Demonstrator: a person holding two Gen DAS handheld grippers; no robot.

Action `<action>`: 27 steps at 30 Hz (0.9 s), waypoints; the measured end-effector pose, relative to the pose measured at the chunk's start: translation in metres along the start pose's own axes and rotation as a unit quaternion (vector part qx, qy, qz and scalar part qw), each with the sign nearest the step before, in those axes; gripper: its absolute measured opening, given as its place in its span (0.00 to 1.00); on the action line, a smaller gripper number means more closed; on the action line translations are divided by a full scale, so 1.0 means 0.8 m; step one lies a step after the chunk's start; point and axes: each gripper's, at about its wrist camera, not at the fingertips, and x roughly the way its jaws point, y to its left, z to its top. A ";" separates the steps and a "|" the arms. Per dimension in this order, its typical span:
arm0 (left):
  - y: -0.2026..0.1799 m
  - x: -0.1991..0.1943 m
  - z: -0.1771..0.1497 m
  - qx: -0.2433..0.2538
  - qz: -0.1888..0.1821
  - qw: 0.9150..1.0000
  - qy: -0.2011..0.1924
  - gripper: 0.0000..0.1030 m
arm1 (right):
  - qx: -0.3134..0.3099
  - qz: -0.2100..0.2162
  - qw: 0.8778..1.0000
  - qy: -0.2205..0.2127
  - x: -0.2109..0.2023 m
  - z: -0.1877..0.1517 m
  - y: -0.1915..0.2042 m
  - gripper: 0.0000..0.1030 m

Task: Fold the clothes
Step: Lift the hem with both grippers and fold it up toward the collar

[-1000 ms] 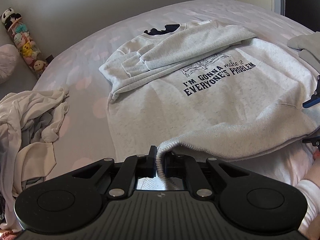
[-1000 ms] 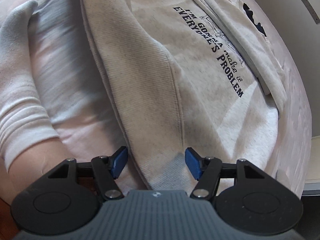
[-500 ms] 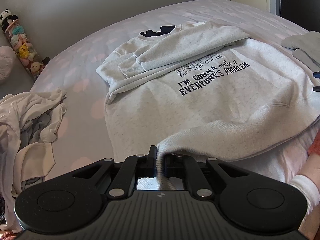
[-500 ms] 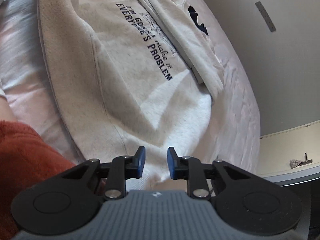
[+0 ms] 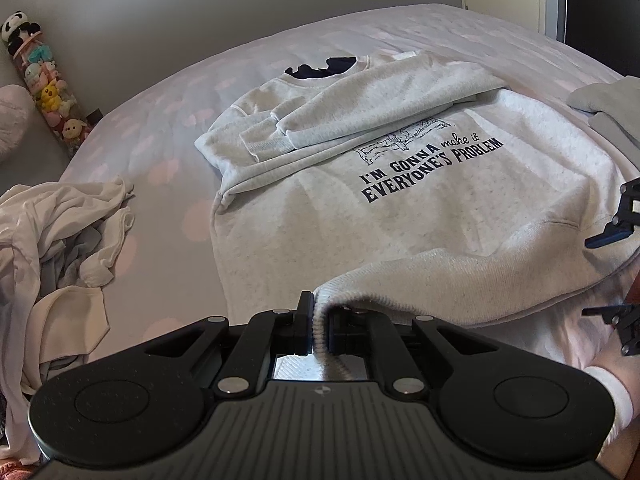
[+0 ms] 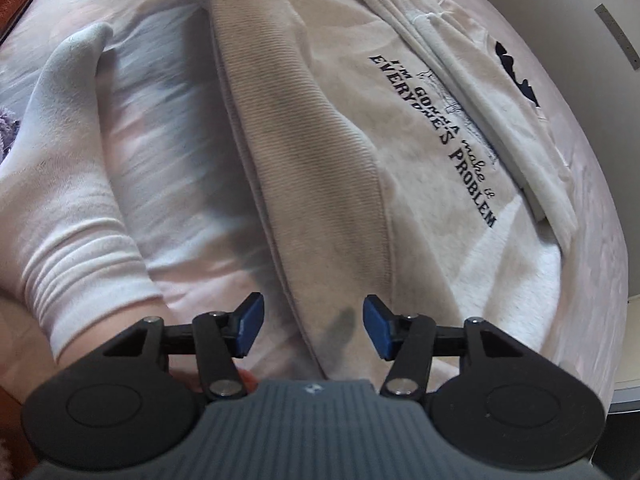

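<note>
On the pale pink-spotted bed [image 5: 248, 80] lies the light grey printed sweatshirt [image 5: 400, 208]; the left hand-held gripper [image 5: 319, 326] pinches its ribbed hem, the right hand-held gripper [image 6: 313, 326] gapes wide over that hem.

Pale dotted bed [image 5: 248, 92] bearing grey printed sweatshirt [image 5: 400, 208], crumpled white clothes pile [image 5: 52, 240].

One grey sweatshirt [image 5: 400, 208] is lying on one bed [image 5: 240, 64], with two sleeves folded across its chest. Two grippers are showing: the left gripper [image 5: 320, 330] and the right gripper [image 6: 313, 328]. One heap of pale clothes [image 5: 52, 248] is sitting nearby, and one column of plush toys [image 5: 44, 84] is standing against the wall.
</note>
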 end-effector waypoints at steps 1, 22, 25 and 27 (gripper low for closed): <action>0.001 0.000 0.001 -0.002 -0.001 1.000 -0.001 0.05 | -0.002 -0.001 1.000 0.008 0.006 0.005 0.004 0.59; 0.014 -0.010 0.000 -0.049 -0.019 0.998 -0.024 0.05 | -0.043 -0.180 0.981 0.057 0.009 -0.019 -0.009 0.25; 0.015 -0.010 0.000 -0.050 -0.018 0.998 -0.024 0.05 | -0.035 -0.194 0.979 0.049 0.006 -0.021 -0.023 0.25; 0.016 -0.011 -0.001 -0.053 -0.016 0.998 -0.024 0.05 | -0.010 -0.186 0.982 0.028 -0.004 -0.021 -0.030 0.13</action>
